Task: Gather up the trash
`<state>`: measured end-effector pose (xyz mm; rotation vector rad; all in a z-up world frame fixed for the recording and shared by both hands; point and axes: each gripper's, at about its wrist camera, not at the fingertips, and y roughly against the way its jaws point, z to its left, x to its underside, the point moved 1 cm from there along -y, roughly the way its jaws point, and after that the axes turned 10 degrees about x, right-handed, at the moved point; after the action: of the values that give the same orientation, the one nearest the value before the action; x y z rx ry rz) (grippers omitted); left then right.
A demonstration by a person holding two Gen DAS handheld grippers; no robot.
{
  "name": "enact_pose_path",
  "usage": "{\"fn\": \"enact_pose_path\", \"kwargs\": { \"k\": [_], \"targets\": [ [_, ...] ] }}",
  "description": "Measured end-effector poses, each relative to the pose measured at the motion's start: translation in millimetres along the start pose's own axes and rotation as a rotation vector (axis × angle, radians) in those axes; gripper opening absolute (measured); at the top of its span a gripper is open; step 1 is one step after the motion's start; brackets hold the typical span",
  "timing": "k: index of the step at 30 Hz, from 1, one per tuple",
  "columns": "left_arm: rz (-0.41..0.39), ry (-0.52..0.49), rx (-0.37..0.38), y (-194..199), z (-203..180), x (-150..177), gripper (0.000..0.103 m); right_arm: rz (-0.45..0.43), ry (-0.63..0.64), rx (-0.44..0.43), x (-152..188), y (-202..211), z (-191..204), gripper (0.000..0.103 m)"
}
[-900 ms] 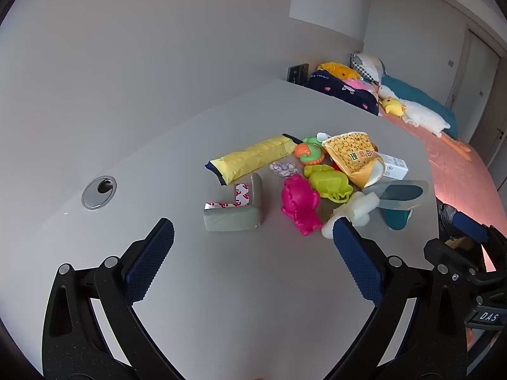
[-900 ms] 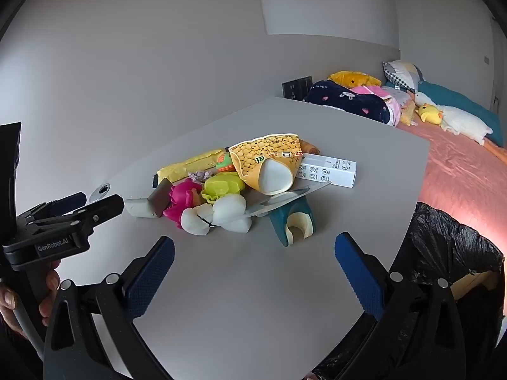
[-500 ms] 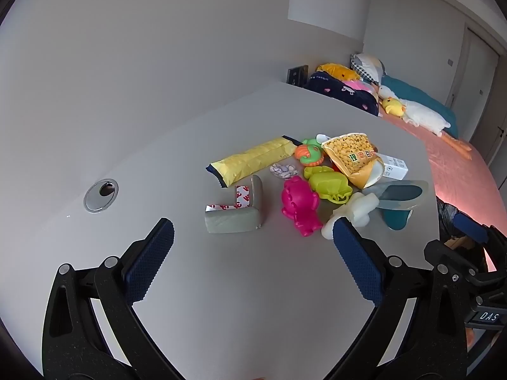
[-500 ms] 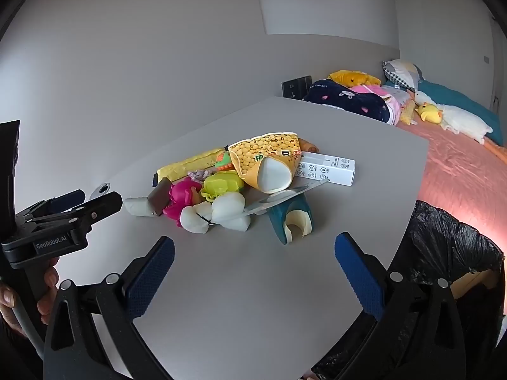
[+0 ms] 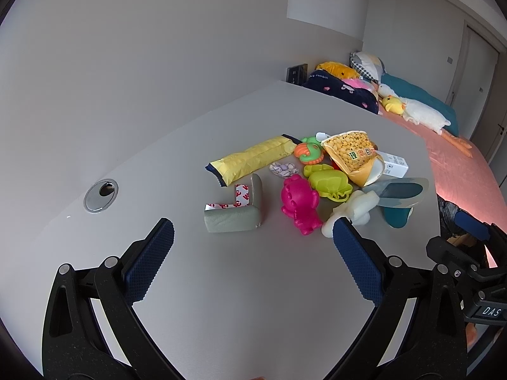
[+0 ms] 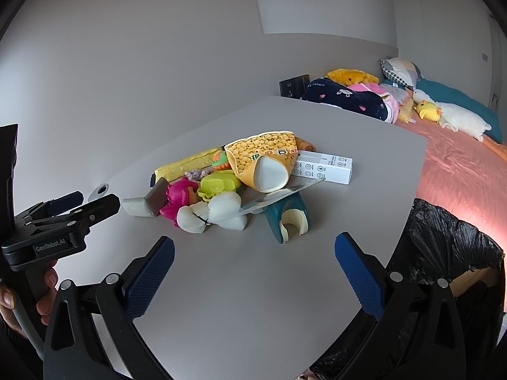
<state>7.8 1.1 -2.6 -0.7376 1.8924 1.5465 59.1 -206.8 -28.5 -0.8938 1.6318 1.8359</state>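
Note:
A heap of items lies mid-table: a long yellow wrapper [image 5: 253, 160], a yellow corn-print snack bag [image 5: 353, 155] [image 6: 263, 161], a white box [image 6: 323, 167], a grey foam corner guard [image 5: 236, 213], white foam pieces [image 6: 212, 213], a teal holder [image 6: 286, 217] and pink [image 5: 299, 202] and green [image 5: 328, 180] plastic toys. My left gripper [image 5: 252, 237] stands open, short of the corner guard, holding nothing. My right gripper [image 6: 253, 253] is open too, in front of the foam and teal holder. A bin lined with a black bag [image 6: 450, 243] stands at the table's right edge.
The grey table [image 6: 237, 285] is bare between the grippers and the heap. A round cable grommet [image 5: 100, 191] sits at the left. A bed with plush toys and pillows [image 6: 443, 117] lies beyond the table. A hand holds the left gripper's handle [image 6: 47, 281].

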Motion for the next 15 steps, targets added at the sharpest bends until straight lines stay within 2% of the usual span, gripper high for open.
{"fn": "enact_pose_path", "kwargs": {
  "k": [15],
  "targets": [
    [-0.001, -0.004, -0.005, -0.1, -1.1, 0.7, 0.097, 0.002, -0.004, -0.002, 0.0, -0.5, -1.9, 0.101]
  ]
}}
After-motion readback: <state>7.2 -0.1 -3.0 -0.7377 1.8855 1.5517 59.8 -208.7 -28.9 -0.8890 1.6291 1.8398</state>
